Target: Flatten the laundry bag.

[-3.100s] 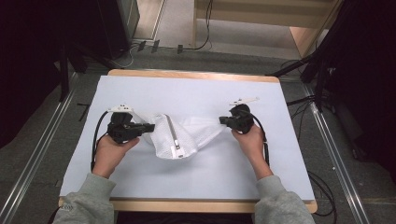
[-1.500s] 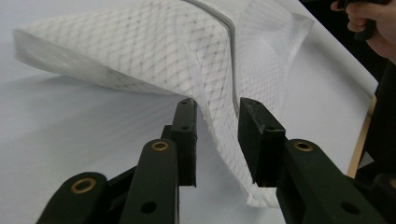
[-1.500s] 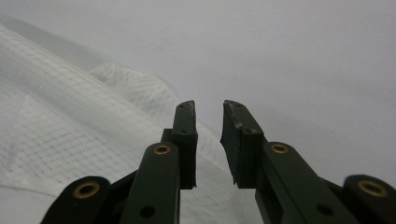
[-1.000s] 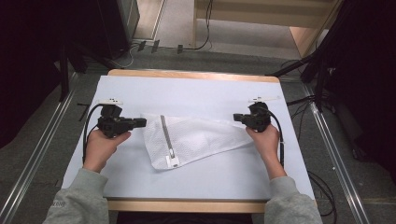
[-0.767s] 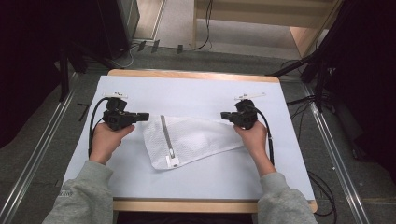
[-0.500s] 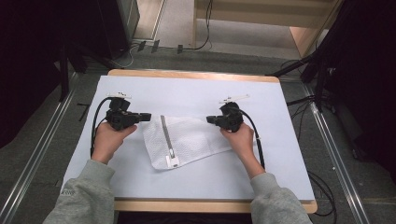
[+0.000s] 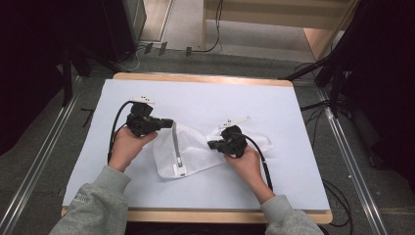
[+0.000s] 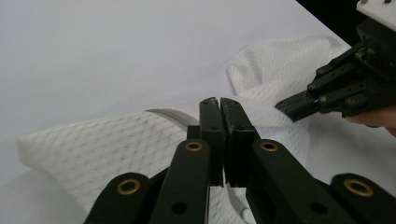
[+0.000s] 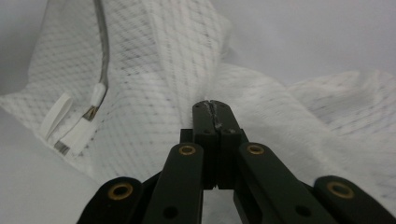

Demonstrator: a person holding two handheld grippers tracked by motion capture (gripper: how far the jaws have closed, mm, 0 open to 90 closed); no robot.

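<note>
A white mesh bag [image 7: 188, 152] with a grey zipper [image 7: 176, 147] lies crumpled on the white-covered table [image 7: 205, 98]. My left gripper [image 7: 169, 122] is at the bag's upper left corner, by the top of the zipper. Its jaws are shut with the mesh [image 8: 93, 149] pinched at the tips [image 8: 219, 100]. My right gripper [image 7: 210, 144] is over the bag's middle, pointing left, shut on a bunched fold of mesh [image 9: 159, 70] at its tips [image 9: 212, 103]. The zipper pull [image 9: 84, 121] lies to the left in the right gripper view. The right gripper [image 8: 282, 105] also appears in the left gripper view, close by.
The table's wooden edge [image 7: 205, 78] frames the white cover. Cables [image 7: 337, 196] trail on the floor at the right, and a metal rail [image 7: 39, 171] runs along the left. A wooden unit [image 7: 313, 29] stands beyond the far edge.
My right gripper has travelled left from the table's right side toward the middle, dragging the bag's right end over itself. The left gripper shifted slightly right. The bag now lies folded and bunched.
</note>
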